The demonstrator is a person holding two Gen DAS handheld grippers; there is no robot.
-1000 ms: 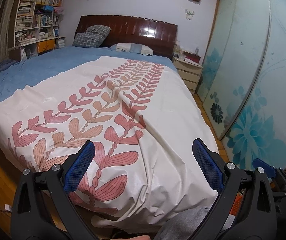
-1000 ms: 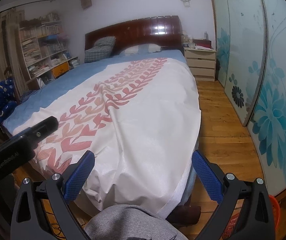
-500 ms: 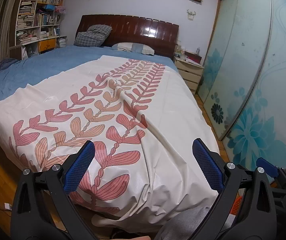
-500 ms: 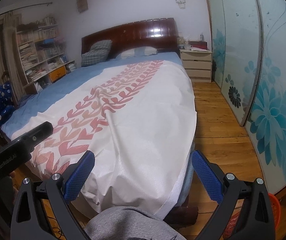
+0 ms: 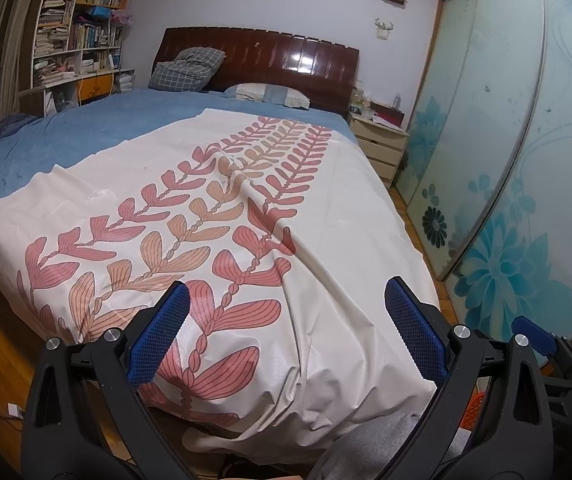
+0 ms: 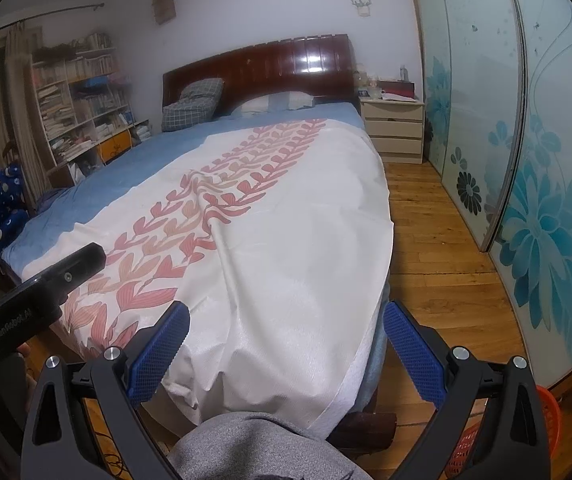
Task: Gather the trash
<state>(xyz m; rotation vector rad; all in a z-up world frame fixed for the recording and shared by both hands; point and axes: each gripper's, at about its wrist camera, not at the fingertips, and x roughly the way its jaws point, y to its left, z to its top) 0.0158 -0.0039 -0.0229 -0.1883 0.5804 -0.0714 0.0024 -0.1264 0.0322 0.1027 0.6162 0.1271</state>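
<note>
Facing the bed (image 5: 326,240) with left claw (image 5: 286,332) and right claw (image 6: 286,340) both spread and empty, scan ahead before reaching: no trash shows, only an orange basket (image 6: 548,420) low right.

The left tool (image 5: 286,336) and right tool (image 6: 284,354) (both gaping wide, empty) are held level, side by side.
</note>
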